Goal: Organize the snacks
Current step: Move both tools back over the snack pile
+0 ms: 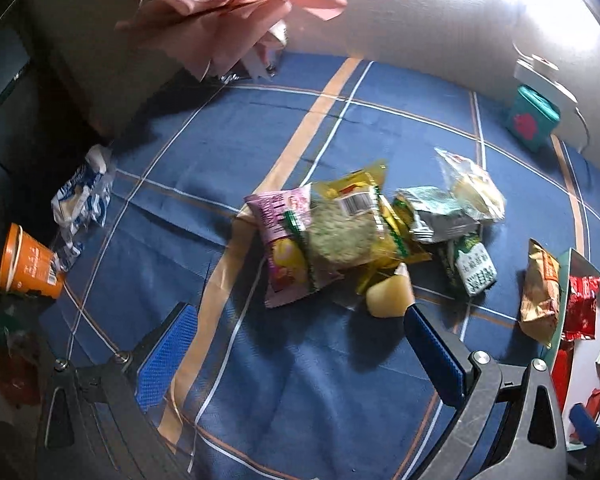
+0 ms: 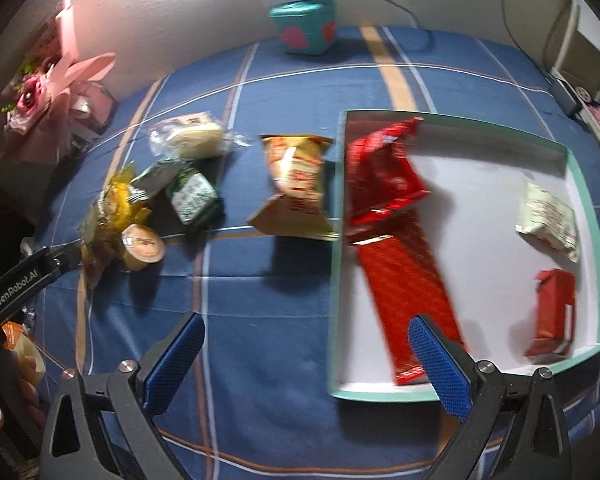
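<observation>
- Step in hand: we judge the sorting to be partly done. The shallow white box with a mint-green rim [image 2: 580, 184], right half of the right wrist view, already holds four snacks; a pile waits on the blue checked tablecloth [image 2: 260, 320].
- In the box: a crumpled shiny red foil bag [image 2: 380, 172] at its upper left, a long flat red packet [image 2: 404, 288] below it, a cream pillow pack [image 2: 550, 220] at far right, a small red carton [image 2: 554, 312] at lower right.
- Outside, just beside the box's left wall: a tan-and-orange crisp bag [image 2: 296, 184].
- Pile, centre of the left wrist view: a pink-and-yellow sachet [image 1: 278, 240], a clear yellow-edged wrapper with a round greenish cake [image 1: 348, 228], a silver-green foil pouch [image 1: 436, 212], a green-and-white packet [image 1: 474, 266], a clear-wrapped pale bun [image 1: 472, 190], a small jelly cup [image 1: 392, 296].
- Left gripper [image 1: 296, 356]: jaws spread wide, nothing between them, low in frame before the pile.
- Right gripper [image 2: 308, 360]: likewise released and empty, its right finger over the box's near rim.
- Next move, in our judgement: close one gripper on a pile item or the crisp bag, then carry it into the box's bare middle. Thin crinkly wrappers call for a pinch on an edge.
- Writing: "GenRobot.AI" on the other gripper's black arm, lower left of the right wrist view. A barcode shows on the yellow-edged wrapper; package lettering is too blurred to read.
</observation>
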A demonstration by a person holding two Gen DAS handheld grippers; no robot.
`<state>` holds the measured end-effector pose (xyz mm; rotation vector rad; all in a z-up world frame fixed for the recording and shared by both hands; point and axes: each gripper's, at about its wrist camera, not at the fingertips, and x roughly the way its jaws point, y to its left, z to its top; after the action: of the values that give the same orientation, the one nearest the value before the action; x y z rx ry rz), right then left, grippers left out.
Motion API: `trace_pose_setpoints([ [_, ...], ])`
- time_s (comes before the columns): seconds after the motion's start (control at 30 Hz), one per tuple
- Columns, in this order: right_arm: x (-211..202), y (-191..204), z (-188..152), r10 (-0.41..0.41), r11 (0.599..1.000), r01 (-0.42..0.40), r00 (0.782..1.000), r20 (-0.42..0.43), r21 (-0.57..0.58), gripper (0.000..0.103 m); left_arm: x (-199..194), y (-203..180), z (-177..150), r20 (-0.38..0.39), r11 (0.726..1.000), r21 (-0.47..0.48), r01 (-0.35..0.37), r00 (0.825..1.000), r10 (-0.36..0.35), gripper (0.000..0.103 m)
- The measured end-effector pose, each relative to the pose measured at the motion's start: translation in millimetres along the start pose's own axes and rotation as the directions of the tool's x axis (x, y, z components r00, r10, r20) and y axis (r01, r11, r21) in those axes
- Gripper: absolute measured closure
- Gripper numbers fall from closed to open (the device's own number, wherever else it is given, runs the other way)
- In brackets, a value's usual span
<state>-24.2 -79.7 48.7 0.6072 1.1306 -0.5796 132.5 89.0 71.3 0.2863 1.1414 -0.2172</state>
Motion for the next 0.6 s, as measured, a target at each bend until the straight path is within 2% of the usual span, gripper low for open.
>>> trace_pose_setpoints([
  [0.23, 20, 30, 5, 0.01, 0.998, -0.011, 1.0, -0.014, -0.061, 0.0, 10, 21, 7, -0.028, 0.997, -0.072, 0.034, 0.999, -0.036, 0.0],
  [0.6, 27, 52, 35, 0.036, 0.994, -0.034, 0.999, 0.018, -0.103, 0.0, 25, 30, 34, -0.029, 0.992, -0.091, 0.09, 0.995, -0.093, 0.0],
])
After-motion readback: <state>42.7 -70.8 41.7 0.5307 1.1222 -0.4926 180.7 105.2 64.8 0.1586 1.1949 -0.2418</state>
